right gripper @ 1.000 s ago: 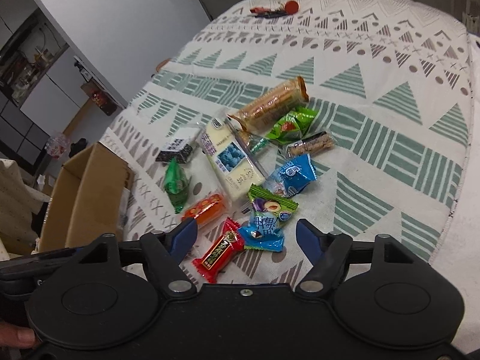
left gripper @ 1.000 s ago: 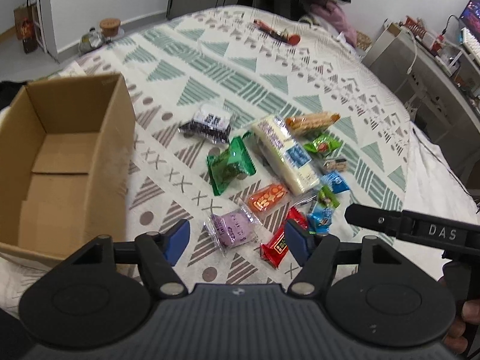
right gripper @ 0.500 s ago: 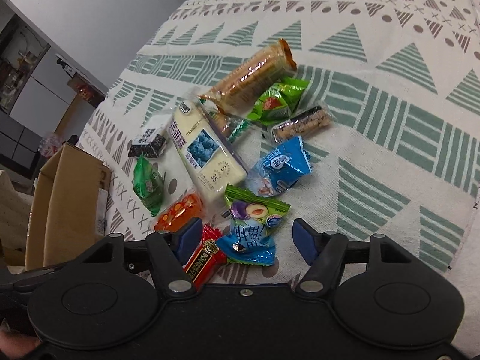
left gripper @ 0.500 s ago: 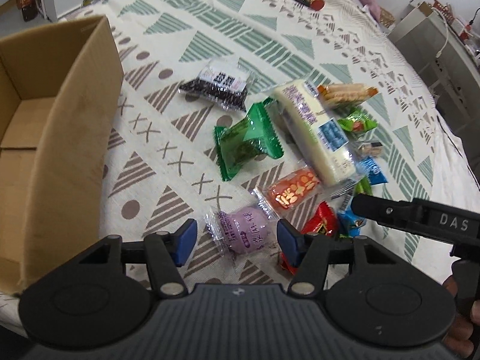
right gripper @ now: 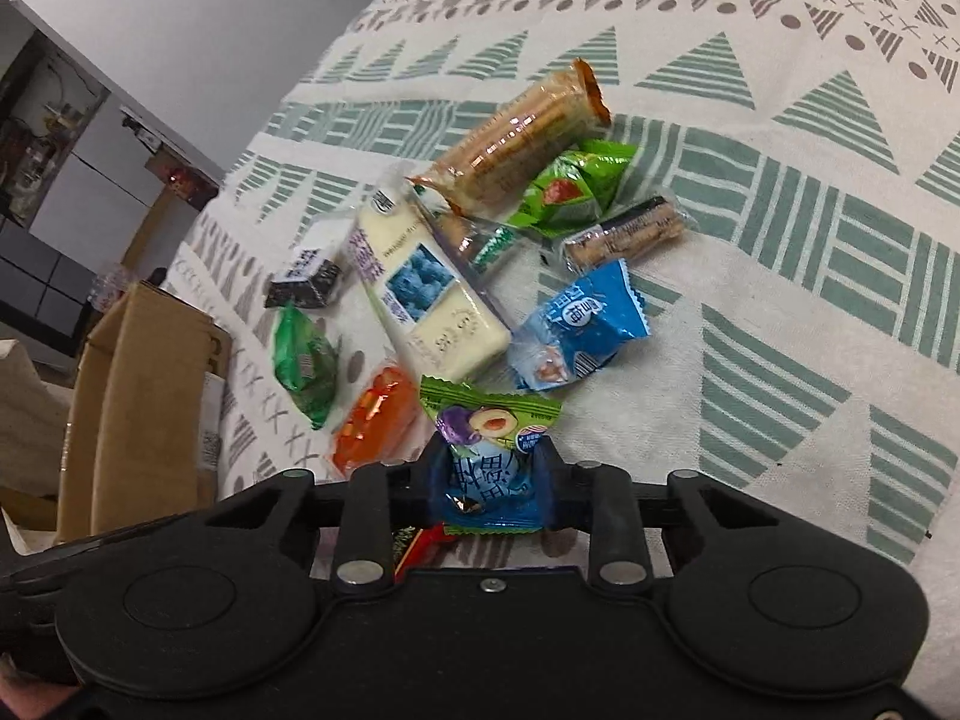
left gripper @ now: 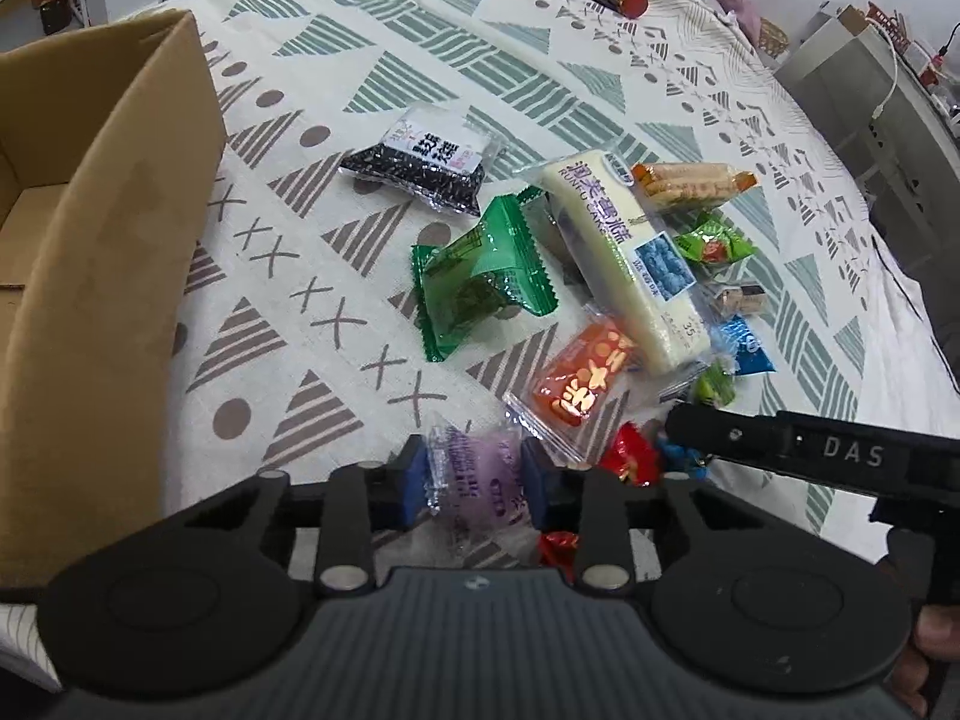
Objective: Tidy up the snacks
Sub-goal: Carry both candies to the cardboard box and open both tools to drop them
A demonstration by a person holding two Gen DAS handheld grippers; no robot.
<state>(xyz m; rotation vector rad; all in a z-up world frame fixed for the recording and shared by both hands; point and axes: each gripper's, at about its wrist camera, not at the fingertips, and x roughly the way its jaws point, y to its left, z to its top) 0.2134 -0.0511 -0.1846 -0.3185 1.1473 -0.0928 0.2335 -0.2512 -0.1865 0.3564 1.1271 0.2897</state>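
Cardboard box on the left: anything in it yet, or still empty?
Empty as far as shown: the cardboard box is open-topped, and the visible part of its floor is bare. The rest of its inside lies outside the frame, so cannot tell there.

A purple snack packet (left gripper: 477, 477) and a blue-green plum candy packet (right gripper: 489, 456) are sitting pinched between fingers, while other wrapped snacks are lying clustered on the patterned bedspread (left gripper: 420, 78) beside an open cardboard box (left gripper: 102, 228).

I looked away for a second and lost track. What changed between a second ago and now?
Both moved down and forward into the pile and closed. The left hand-held gripper now pinches the purple packet; the right hand-held gripper pinches the blue plum-candy packet. A second ago both were open above the snacks. The cardboard box and the other snacks, such as the green packet, have not moved.
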